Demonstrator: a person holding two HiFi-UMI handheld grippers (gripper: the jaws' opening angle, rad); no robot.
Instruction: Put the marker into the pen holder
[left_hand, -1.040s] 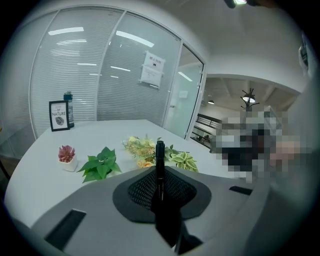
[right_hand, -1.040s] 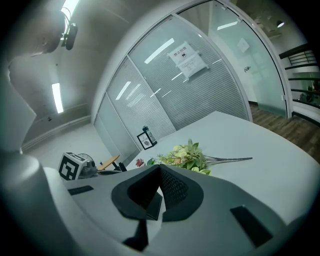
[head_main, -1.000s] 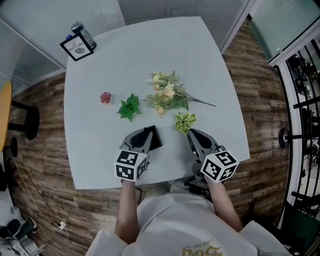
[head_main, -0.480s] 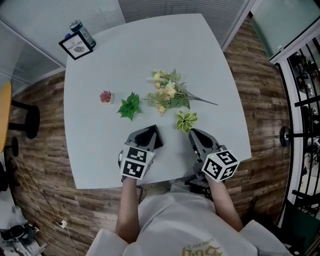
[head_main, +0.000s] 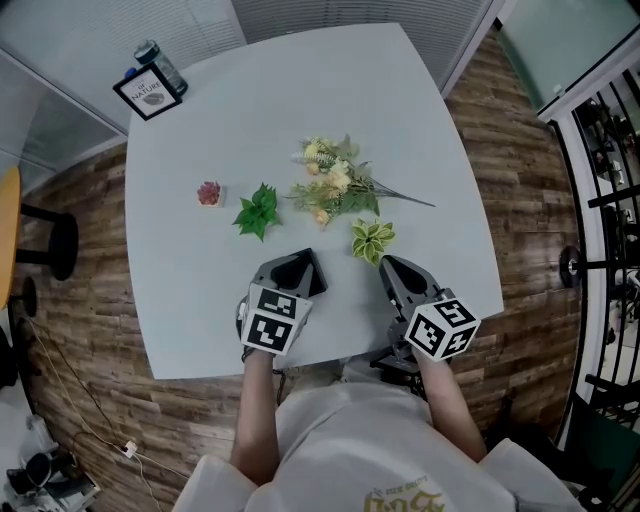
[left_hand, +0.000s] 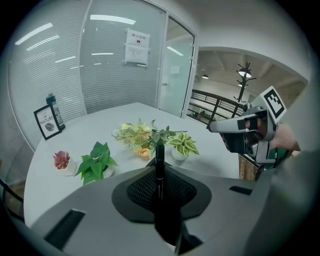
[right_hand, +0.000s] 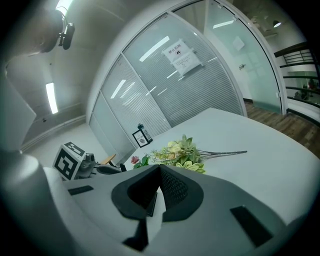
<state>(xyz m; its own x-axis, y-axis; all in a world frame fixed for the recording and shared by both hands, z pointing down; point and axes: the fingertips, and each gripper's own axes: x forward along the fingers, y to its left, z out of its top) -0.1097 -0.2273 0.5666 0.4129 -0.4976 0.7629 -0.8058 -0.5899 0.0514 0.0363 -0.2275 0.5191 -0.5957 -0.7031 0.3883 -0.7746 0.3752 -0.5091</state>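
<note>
- Two claws hung low over the near edge of the counter. The left claw was clenched on the marker, a black barrel pinched between its jaws.
- The marker ran along the line of the jaws and stuck out past their tips towards the plants. My read is that this grip lets one end lead, so it can go into a holder end-first.
- The right claw was pressed together with nothing between its jaws. It sat beside the left claw but apart from it, and looked like the spare one, kept out of the marker's way.
- A small variegated plant stood just ahead of the right claw.
- A green leafy plant stood ahead of the left claw, with a pink succulent further to the left.
- A bunch of flowers lay on its side behind them in mid-counter, its stems trailing right.
- No pen holder could be made out for certain.
- A framed sign and a dark cylinder stood at the far left corner, well apart from the marker. Whether that cylinder is the holder, I cannot tell.
- The marker was gripped but not yet placed, so by my judgement the task was at the carrying stage.
</note>
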